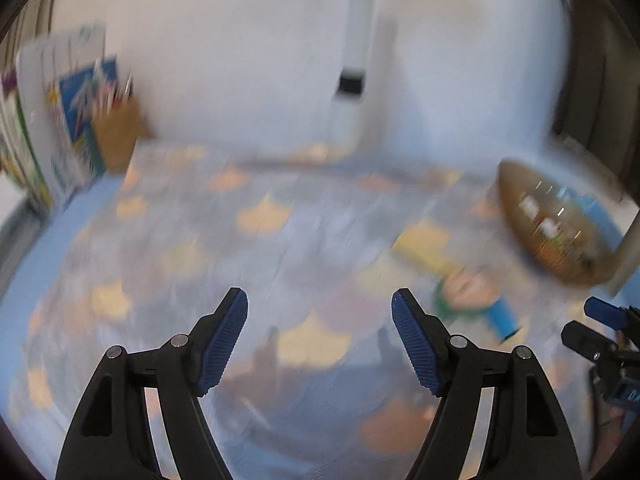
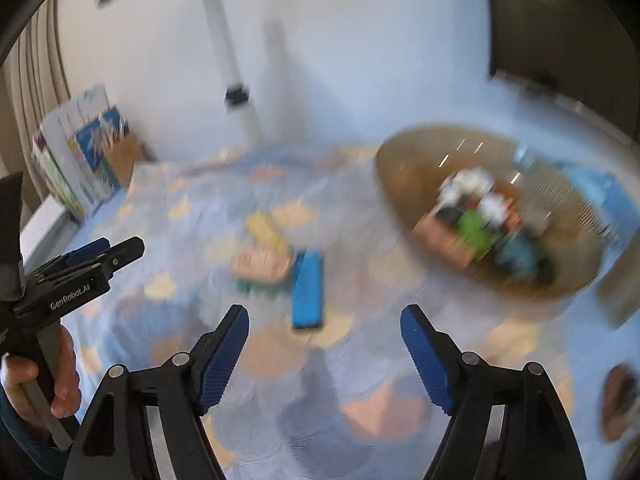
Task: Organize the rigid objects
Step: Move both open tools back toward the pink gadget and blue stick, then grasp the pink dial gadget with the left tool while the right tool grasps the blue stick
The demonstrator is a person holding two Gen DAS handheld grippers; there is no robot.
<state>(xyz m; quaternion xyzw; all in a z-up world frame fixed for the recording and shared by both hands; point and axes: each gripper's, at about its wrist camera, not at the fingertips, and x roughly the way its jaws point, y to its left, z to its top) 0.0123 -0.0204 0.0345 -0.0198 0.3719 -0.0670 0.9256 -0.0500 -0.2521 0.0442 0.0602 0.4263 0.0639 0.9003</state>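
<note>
Both views are blurred. On the patterned cloth (image 2: 168, 320) lies a small pile: a blue block (image 2: 307, 290), a yellow block (image 2: 266, 230) and a pink block (image 2: 262, 264) resting on something green (image 2: 256, 286). My right gripper (image 2: 324, 312) is open and empty, just short of the blue block. A round woven basket (image 2: 400, 184) at the right holds several toys. My left gripper (image 1: 320, 296) is open and empty over bare cloth, with the blue block (image 1: 504, 318), the pink block (image 1: 468, 288) and the basket (image 1: 520, 216) off to its right.
Books and folders (image 1: 60, 120) and a cardboard pen holder (image 1: 118, 136) stand at the back left by the wall. A white lamp pole (image 1: 356, 60) rises at the back. A hand (image 2: 60, 380) holds the left gripper's handle. A brown object (image 2: 618, 400) lies at the right edge.
</note>
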